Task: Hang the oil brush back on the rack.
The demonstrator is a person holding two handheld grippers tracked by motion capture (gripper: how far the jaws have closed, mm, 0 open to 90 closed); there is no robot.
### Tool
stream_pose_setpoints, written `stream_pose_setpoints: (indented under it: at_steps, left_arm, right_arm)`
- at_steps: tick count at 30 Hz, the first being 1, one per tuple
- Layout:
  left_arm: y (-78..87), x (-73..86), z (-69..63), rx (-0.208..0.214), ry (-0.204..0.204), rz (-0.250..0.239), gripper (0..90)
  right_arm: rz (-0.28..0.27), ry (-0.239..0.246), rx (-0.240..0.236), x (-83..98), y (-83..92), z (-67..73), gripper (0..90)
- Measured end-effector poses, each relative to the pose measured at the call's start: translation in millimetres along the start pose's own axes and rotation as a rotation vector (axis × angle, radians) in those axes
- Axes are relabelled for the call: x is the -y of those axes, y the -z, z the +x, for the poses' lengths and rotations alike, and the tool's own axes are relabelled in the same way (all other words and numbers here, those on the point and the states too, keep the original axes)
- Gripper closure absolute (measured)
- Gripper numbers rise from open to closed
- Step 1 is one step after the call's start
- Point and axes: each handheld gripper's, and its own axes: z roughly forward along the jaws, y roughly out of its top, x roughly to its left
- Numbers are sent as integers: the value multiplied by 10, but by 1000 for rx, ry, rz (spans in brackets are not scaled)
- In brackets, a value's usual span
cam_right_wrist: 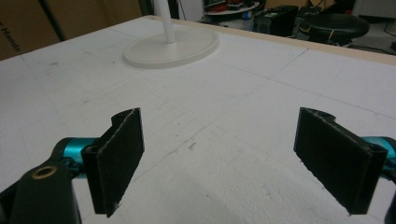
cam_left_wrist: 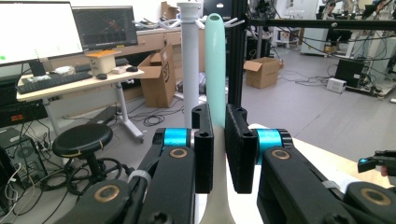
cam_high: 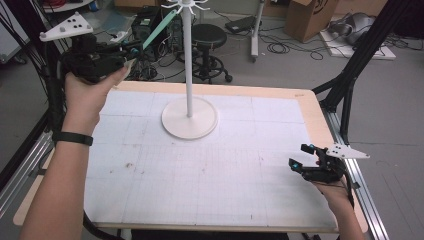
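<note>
The room point(cam_high: 400, 75) is a workshop with a grey floor, loose cables, cardboard boxes point(cam_high: 310, 17) and, in the left gripper view, a desk with monitors point(cam_left_wrist: 70, 32) and a keyboard; one box point(cam_left_wrist: 261, 70) stands open on the floor there, and what it holds cannot be made out. A black round stool point(cam_high: 209, 37) stands just beyond the table. The table point(cam_high: 310, 115) has a pale wooden edge and a white gridded mat point(cam_high: 200, 175) with a few small dark marks. On the mat's far middle stands a white rack point(cam_high: 189, 65), a tall thin pole on a round flat base with small hooks at its top. The left gripper point(cam_high: 132, 50) is held up above the table's far left corner, and its jaws are pressed together on a long mint-green shoehorn point(cam_left_wrist: 215, 65). The shoehorn is slim and smooth with a rounded tip; it points up toward the hooks, its tip close beside the pole's top, and its lower part widens into a cream-coloured end between the jaws. The right gripper point(cam_high: 301, 157) rests low over the mat's near right corner, jaws spread wide with nothing between them.
</note>
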Motion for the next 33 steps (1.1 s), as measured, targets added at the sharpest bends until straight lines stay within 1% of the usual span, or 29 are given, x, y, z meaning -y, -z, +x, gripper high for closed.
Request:
stream_pose_setpoints:
  at_steps: [2,7,15,17,25,30,33]
  left_arm:
    - [-10,3,5,2,2,-1,824]
    - [-28,11,15,-13,2,6,824]
    - [-92,28,17,-9,7,13,823]
    - [-110,34,21,-16,5,22,823]
    - [-164,55,57,-39,10,31,823]
    - [-187,67,83,-37,19,30,822]
    - [-202,74,78,-27,18,44,818]
  right_arm:
    - [0,-2,-1,0,-1,1,153]
    - [1,0,-2,1,-2,-1,153]
    - [1,-2,-2,0,1,2,153]
    - [1,-1,0,1,1,3,153]
    - [4,-3,0,5,5,-1,153]
    - [1,-2,1,6,8,-4,153]
    - [2,-2,1,7,12,-4,153]
